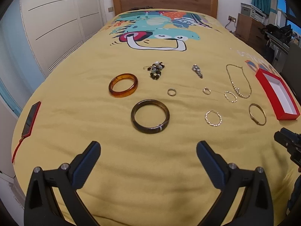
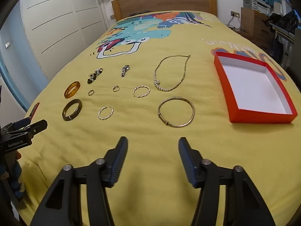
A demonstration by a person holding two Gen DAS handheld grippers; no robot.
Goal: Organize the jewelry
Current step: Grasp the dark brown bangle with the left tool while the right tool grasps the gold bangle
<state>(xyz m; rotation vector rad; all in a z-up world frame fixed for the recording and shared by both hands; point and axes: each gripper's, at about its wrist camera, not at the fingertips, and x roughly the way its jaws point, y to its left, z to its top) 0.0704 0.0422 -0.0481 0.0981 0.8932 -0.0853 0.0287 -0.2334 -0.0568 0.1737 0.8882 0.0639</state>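
- The left gripper (image 1: 148,147) hangs over the bed with its jaws spread wide and nothing between them; its fingers (image 1: 88,162) are black plastic with ribbed dark-blue pads.
- The right gripper (image 2: 153,144) has the same build; its jaws stand partly apart, narrower than the left pair, and hold nothing.
- Both hover above the bedspread (image 1: 150,169), a soft yellow cloth with shallow creases and a bright cartoon print further up.
- Nearest the left gripper lies a thick dark brown bangle (image 1: 150,116), glossy and round, with a pale streak on its rim.
- Beyond it sits an amber bangle (image 1: 123,85), translucent and smooth.
- Nearest the right gripper lies a thin gold bangle (image 2: 176,111), a plain wire hoop with a small knot at one side.
- Two twisted hoop earrings (image 2: 106,112) (image 2: 141,91) and two small rings (image 2: 91,92) (image 2: 115,88) are scattered between the bangles, all apart from one another.
- A fine gold necklace (image 2: 172,73) with a row of pearls lies in a loop beyond the thin bangle.
- A beaded cluster (image 1: 155,70) and a small silvery piece (image 1: 197,71) lie further out.
- A shallow red cardboard box (image 2: 262,117), rectangular with a white lining, sits open on the right side of the bed.
- A red case (image 1: 31,120) lies at the left edge.
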